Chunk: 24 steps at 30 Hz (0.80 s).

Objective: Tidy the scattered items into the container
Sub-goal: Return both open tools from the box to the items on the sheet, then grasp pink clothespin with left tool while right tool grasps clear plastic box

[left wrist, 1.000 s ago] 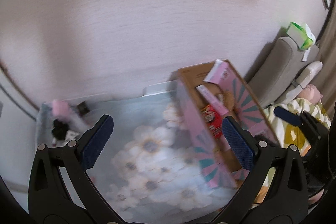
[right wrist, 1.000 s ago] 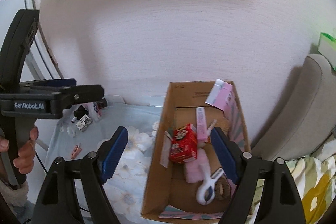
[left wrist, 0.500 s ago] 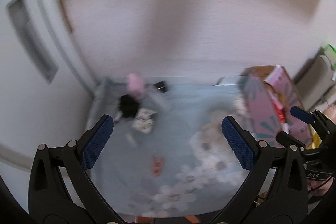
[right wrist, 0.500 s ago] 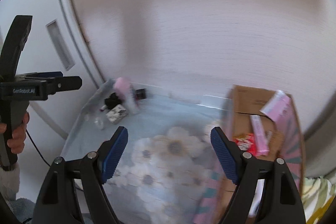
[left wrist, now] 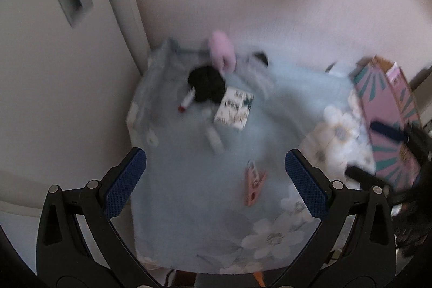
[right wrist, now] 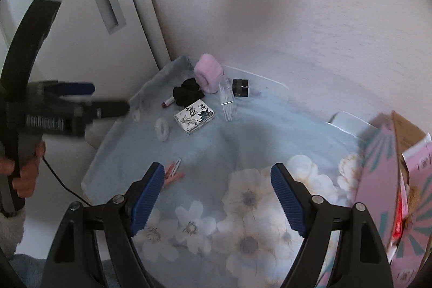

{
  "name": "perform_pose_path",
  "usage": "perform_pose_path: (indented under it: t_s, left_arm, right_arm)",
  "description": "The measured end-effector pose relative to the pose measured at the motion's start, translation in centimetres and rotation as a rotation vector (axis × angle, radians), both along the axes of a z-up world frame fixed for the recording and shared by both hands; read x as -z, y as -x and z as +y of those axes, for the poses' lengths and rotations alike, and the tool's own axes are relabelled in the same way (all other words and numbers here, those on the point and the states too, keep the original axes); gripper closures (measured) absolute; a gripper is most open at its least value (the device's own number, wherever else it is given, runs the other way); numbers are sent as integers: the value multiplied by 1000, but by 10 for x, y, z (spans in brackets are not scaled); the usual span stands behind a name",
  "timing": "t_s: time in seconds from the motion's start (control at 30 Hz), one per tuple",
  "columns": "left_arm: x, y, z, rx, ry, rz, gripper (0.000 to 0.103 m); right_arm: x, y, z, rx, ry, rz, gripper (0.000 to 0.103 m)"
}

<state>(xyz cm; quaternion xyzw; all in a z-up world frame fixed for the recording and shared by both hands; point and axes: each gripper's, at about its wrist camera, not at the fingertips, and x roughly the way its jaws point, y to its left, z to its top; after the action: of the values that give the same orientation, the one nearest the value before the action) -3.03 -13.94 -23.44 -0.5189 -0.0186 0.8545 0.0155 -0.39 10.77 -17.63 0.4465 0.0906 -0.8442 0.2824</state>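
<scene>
Pale-blue floral cloth [right wrist: 243,142]: left gripper [left wrist: 213,182] jaws apart, empty, above a pink plastic clothespin [left wrist: 252,186]; white flower-printed box [right wrist: 194,116] at its far end; right gripper [right wrist: 217,200] jaws apart, empty; pink-patterned cardboard box [right wrist: 378,180] at its right edge.

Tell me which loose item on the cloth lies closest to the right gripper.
The pink clothespin, lying by the right gripper's left fingertip. The patterned box, black scrunchie and pink roll all sit further back near the wall.
</scene>
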Motion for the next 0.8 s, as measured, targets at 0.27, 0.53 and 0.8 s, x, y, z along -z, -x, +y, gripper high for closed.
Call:
perform_pose_path:
  t_s: [0.27, 0.53, 0.8]
  left_arm:
    - [52, -29, 19, 52, -17, 12, 0]
    - [88, -39, 46, 106, 2, 28, 3]
    - [105, -35, 55, 114, -5, 33, 11]
  right_arm:
    - [42, 45, -21, -20, -82, -42, 25]
    - [73, 79, -43, -73, -104, -80, 25]
    - [80, 107, -65, -132, -108, -53, 25]
